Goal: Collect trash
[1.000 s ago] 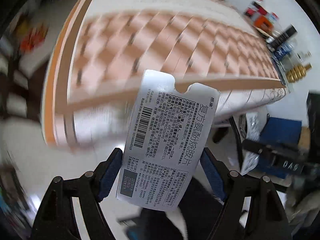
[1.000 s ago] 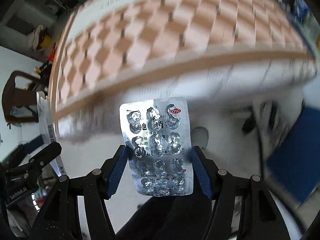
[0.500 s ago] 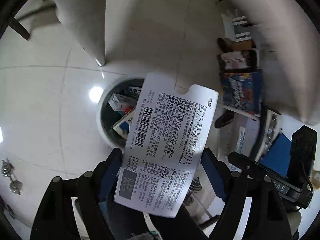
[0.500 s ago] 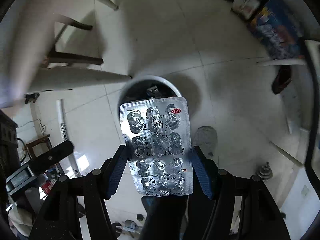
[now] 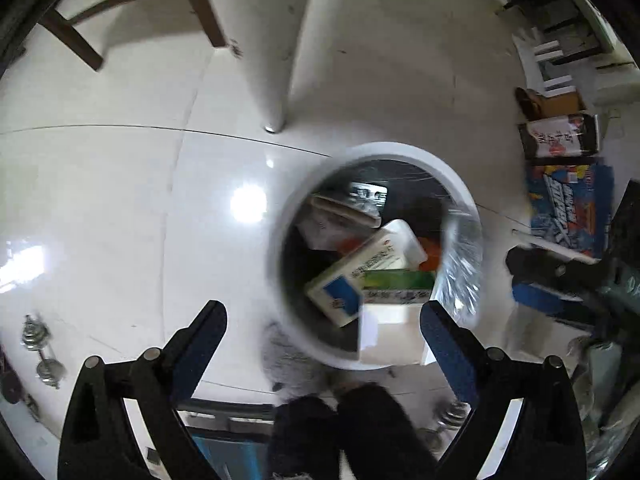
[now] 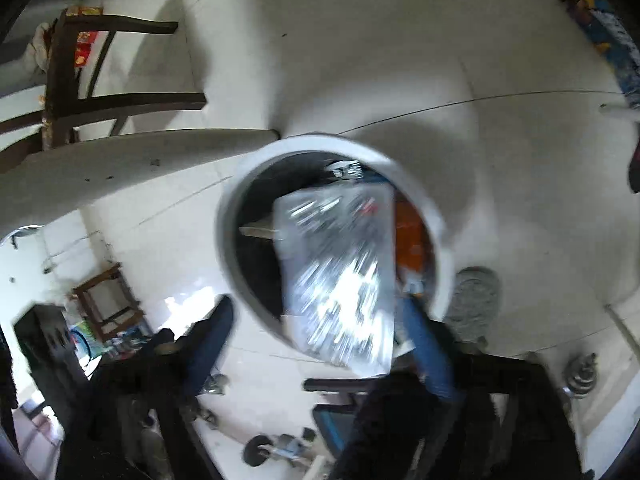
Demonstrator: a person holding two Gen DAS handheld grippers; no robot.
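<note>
Left wrist view: white round bin [image 5: 460, 192] on the tiled floor [image 5: 120, 200], seen from above. Inside it lie a white box with a blue square [image 5: 340, 292], a green-edged box [image 5: 400, 284] and an orange scrap; a blurred silvery sheet shows at the bin's right rim. Boxes [image 5: 568, 208] stand on the floor at far right.

Right wrist view: same bin [image 6: 240, 208], but here the silver blister pack [image 6: 340, 272] fills the mouth, streaked with motion blur, its lower right edge beside the right blue pad; contact cannot be told. A dark wooden chair [image 6: 80, 96] at far left shows only partly in the other view.

Left gripper [image 5: 322, 320]: jaws spread wide, nothing between them, over the near rim of the bin.

Right gripper [image 6: 320, 316]: jaws parted wider than the blister pack, left pad clear of it
</note>
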